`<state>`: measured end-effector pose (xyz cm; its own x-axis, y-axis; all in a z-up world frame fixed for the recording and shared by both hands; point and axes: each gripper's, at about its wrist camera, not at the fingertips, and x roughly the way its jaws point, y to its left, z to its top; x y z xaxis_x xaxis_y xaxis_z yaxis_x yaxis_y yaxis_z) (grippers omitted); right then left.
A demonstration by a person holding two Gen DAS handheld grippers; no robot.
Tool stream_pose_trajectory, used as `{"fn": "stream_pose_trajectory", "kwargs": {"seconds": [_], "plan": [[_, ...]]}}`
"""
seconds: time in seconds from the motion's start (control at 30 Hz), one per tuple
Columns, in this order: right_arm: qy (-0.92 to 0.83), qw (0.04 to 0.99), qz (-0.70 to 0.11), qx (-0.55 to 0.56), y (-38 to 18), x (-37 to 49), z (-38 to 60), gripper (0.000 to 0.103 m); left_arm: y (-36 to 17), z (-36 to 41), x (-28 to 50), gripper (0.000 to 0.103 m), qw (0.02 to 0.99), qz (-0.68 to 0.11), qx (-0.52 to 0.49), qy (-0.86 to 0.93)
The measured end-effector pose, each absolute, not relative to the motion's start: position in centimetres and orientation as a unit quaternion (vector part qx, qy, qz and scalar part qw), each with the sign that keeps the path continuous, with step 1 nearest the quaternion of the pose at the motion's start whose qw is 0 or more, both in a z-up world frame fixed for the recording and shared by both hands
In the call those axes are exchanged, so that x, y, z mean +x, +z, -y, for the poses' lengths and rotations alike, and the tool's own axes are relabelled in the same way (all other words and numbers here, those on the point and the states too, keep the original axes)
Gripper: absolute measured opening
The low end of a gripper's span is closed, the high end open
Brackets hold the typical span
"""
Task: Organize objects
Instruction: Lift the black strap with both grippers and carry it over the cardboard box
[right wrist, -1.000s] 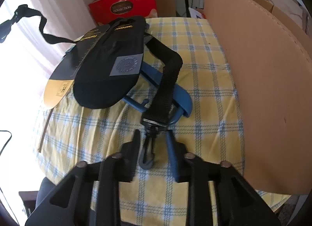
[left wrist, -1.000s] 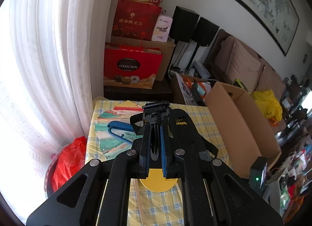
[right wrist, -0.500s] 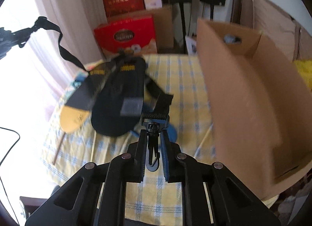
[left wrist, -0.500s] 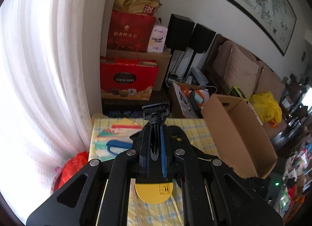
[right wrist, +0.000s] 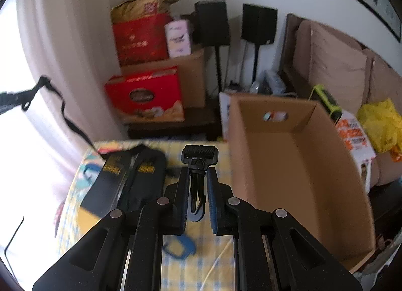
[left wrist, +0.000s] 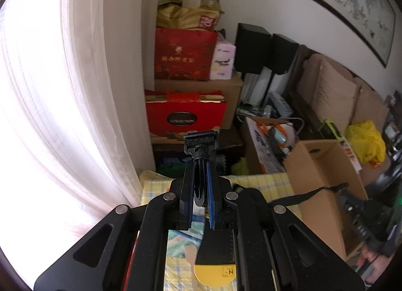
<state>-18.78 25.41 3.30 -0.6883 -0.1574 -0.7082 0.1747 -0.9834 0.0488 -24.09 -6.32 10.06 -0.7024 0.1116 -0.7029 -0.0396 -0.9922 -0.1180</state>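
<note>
My left gripper [left wrist: 200,165] is shut on a black strap clip [left wrist: 200,144] and holds it high above the table. My right gripper [right wrist: 198,173] is shut on the other black strap clip [right wrist: 199,156]. The black strap [right wrist: 64,115] runs from the left edge of the right wrist view down to the black and yellow insoles [right wrist: 130,180] lying on the checked tablecloth [right wrist: 216,248]. An insole shows under my left gripper [left wrist: 216,258]. The open cardboard box [right wrist: 296,165] stands at the table's right side.
A blue hanger [right wrist: 179,247] lies on the tablecloth. Red gift boxes [left wrist: 186,117] and cartons are stacked by the curtain [left wrist: 62,102]. Speakers [left wrist: 253,47], a sofa [left wrist: 334,90] and a yellow bag [left wrist: 366,140] lie beyond the box [left wrist: 324,178].
Both grippers have risen well above the table, each lifting its strap clip. The strap has pulled taut off the insoles, and the right gripper now looks into the box.
</note>
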Motion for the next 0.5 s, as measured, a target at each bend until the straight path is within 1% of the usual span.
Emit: {"fn": "stream_pose_trajectory", "kwargs": {"seconds": [0.17, 0.3, 0.37, 0.4, 0.5], "plan": [[-0.919, 0.069, -0.009, 0.389, 4.3, -22.9, -25.6, 0.012, 9.1, 6.3, -27.1, 0.008, 0.015, 0.039, -0.401, 0.915], [-0.918, 0.050, -0.023, 0.394, 4.3, -25.7, -25.1, 0.012, 8.3, 6.4, -29.0, 0.008, 0.002, 0.042, -0.410, 0.911], [-0.917, 0.041, -0.032, 0.396, 4.1, -27.0, -24.7, 0.012, 8.0, 6.3, -30.1, 0.008, -0.009, 0.031, -0.408, 0.912], [-0.917, 0.037, -0.037, 0.395, 4.0, -27.6, -24.5, 0.012, 8.1, 6.2, -30.5, 0.005, -0.014, 0.027, -0.408, 0.913], [-0.919, 0.021, -0.056, 0.390, 4.4, -29.5, -23.9, 0.012, 8.7, 6.3, -32.3, 0.006, -0.032, 0.014, -0.403, 0.914]]}}
